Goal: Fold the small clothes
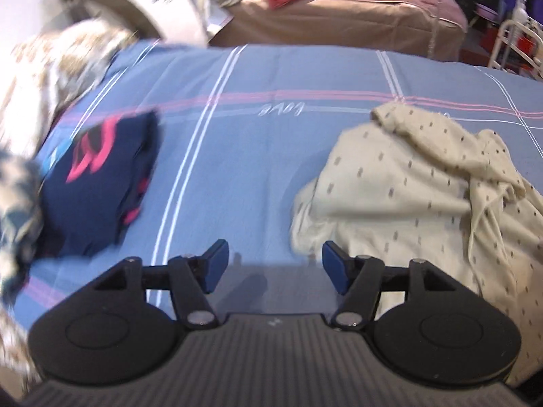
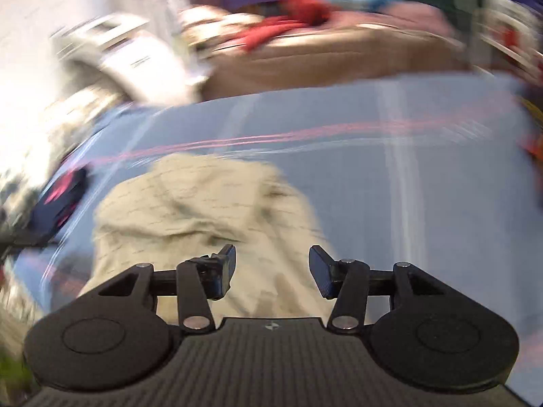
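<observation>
The crumpled cream knit garment with small dark flecks (image 1: 414,183) looks soft, light and floppy; a hem corner seems the best hold; the left gripper (image 1: 271,266) and right gripper (image 2: 271,269) both stand spread, pinching nothing.

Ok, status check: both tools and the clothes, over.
Left tool open, empty. Right tool open, empty, above cream garment. Cream garment crumpled, unfolded, on blue bedsheet. Navy garment folded, aside; nothing blocking.

Left gripper (image 1: 275,264): black linkage arms, silver screws, blue fingers (image 1: 334,266), ribbed grey body.
</observation>
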The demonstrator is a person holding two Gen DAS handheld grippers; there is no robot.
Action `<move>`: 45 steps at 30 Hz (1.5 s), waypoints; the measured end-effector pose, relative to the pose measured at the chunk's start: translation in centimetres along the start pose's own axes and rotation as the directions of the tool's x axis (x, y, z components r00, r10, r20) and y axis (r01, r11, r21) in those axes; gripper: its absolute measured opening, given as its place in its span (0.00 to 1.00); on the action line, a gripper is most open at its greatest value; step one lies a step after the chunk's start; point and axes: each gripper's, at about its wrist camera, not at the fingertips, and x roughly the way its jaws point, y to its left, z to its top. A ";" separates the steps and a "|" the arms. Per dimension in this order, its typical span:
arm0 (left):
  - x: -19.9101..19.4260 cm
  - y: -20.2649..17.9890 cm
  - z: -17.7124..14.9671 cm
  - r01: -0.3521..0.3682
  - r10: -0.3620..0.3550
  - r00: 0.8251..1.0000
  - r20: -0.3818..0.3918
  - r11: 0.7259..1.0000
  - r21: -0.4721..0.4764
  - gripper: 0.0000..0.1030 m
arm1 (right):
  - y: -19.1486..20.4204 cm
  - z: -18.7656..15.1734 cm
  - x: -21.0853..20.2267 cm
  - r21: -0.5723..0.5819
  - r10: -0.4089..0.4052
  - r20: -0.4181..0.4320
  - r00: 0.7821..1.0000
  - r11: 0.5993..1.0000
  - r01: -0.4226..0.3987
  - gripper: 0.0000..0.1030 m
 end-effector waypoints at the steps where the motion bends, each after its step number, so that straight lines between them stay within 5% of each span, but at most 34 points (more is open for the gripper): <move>1: 1.4 -1.1 1.2 -0.019 0.018 1.000 0.013 0.999 0.043 0.62 | 2.0 0.8 1.7 -0.085 0.033 0.008 0.999 0.996 -0.033 0.81; 4: 4.5 -3.4 3.5 -0.067 0.066 0.998 0.015 0.992 0.106 0.62 | 6.7 2.6 6.8 -0.298 0.030 -0.031 0.999 0.954 -0.038 0.79; 6: 6.4 -4.0 4.4 -0.005 0.006 1.000 -0.010 0.994 0.109 0.62 | 8.9 3.0 9.6 -0.403 0.015 -0.044 0.999 0.915 -0.031 0.79; 7: 7.1 -4.2 4.7 0.006 -0.004 1.000 -0.017 0.995 0.095 0.62 | 9.6 2.9 10.7 -0.459 -0.025 -0.051 0.998 0.888 -0.001 0.70; 8: 7.7 -4.3 4.8 0.007 -0.004 1.000 -0.026 0.997 0.077 0.56 | 9.9 2.8 12.0 -0.507 -0.077 -0.057 0.995 0.861 0.037 0.49; 9: 8.1 -4.1 4.7 0.018 -0.016 0.999 -0.033 0.999 0.045 0.46 | 9.7 2.8 13.3 -0.546 -0.133 -0.065 0.989 0.834 0.076 0.07; 10: 8.2 -3.8 4.6 0.048 -0.048 0.998 -0.035 0.999 -0.004 0.18 | 9.1 3.0 14.1 -0.561 -0.166 -0.078 0.983 0.822 0.095 0.03; 11: 8.1 -3.7 4.4 0.089 -0.091 0.995 -0.040 0.995 -0.049 0.04 | 7.8 3.6 14.0 -0.531 -0.168 -0.080 0.983 0.841 0.101 0.03; 13: 6.9 -4.1 4.0 0.136 -0.138 0.990 -0.024 0.988 -0.080 0.04 | 4.4 6.1 13.1 -0.393 -0.182 -0.061 0.981 0.908 0.144 0.03; 15: 5.0 -5.6 3.5 0.167 -0.167 0.986 0.017 0.985 -0.034 0.03 | 0.5 8.7 11.2 -0.283 -0.252 0.006 0.968 0.928 0.243 0.03; 18: 1.9 -9.7 2.6 0.284 -0.285 0.957 0.046 0.958 0.032 0.03 | -5.9 11.3 8.6 -0.138 -0.397 0.072 0.915 0.905 0.403 0.03; 22: -0.3 -17.5 -0.6 0.450 -0.445 0.893 -0.070 0.875 0.178 0.07 | -13.1 10.0 6.6 0.050 -0.558 0.015 0.830 0.829 0.557 0.03; 24: -1.1 -20.4 -2.7 0.499 -0.484 0.867 -0.122 0.834 0.236 0.07 | -15.4 7.9 6.1 0.154 -0.540 -0.046 0.841 0.828 0.540 0.04; 26: -1.5 -21.2 -3.1 0.472 -0.463 0.881 -0.099 0.844 0.255 0.20 | -15.8 5.6 6.0 0.172 -0.522 -0.095 0.848 0.830 0.530 0.08; 27: -1.4 -20.9 -2.5 0.447 -0.445 0.893 -0.070 0.858 0.252 0.28 | -15.9 4.4 5.8 0.173 -0.515 -0.115 0.849 0.831 0.528 0.19; 29: -0.7 -19.1 -0.2 0.369 -0.381 0.924 0.011 0.901 0.227 0.75 | -15.3 2.3 5.5 0.222 -0.481 -0.135 0.866 0.837 0.500 0.38; 31: 0.6 -17.0 2.7 0.253 -0.280 0.951 0.132 0.949 0.186 0.95 | -14.6 1.0 3.8 0.298 -0.459 -0.075 0.885 0.837 0.459 0.61; 34: 3.7 -14.4 7.4 0.222 -0.230 0.952 0.202 0.973 0.063 0.96 | -12.3 -0.1 1.9 0.306 -0.450 -0.015 0.893 0.848 0.433 0.70; 37: 7.2 -14.9 10.1 0.334 -0.336 0.936 0.104 0.942 0.040 0.76 | -10.3 -0.7 0.6 0.267 -0.399 0.017 0.917 0.885 0.381 0.70; 39: 8.9 -16.7 10.5 0.449 -0.449 0.893 -0.016 0.889 0.085 0.61 | -9.3 -1.0 -0.3 0.257 -0.366 0.035 0.930 0.902 0.346 0.70; 40: 9.3 -17.8 9.9 0.490 -0.486 0.872 -0.057 0.865 0.111 0.42 | -8.8 -1.2 -0.7 0.254 -0.360 0.040 0.932 0.906 0.339 0.70; 41: 9.3 -19.1 8.9 0.492 -0.484 0.870 -0.089 0.857 0.152 0.16 | -8.5 -1.4 -1.0 0.249 -0.356 0.043 0.933 0.909 0.335 0.70; 42: 9.0 -20.3 7.9 0.474 -0.465 0.880 -0.094 0.858 0.199 0.07 | -8.2 -1.5 -1.4 0.246 -0.356 0.048 0.933 0.910 0.334 0.70; 45: 4.9 -22.7 3.9 0.408 -0.434 0.901 0.015 0.858 0.313 0.06 | -8.1 -2.1 -2.3 0.239 -0.364 0.064 0.929 0.910 0.340 0.69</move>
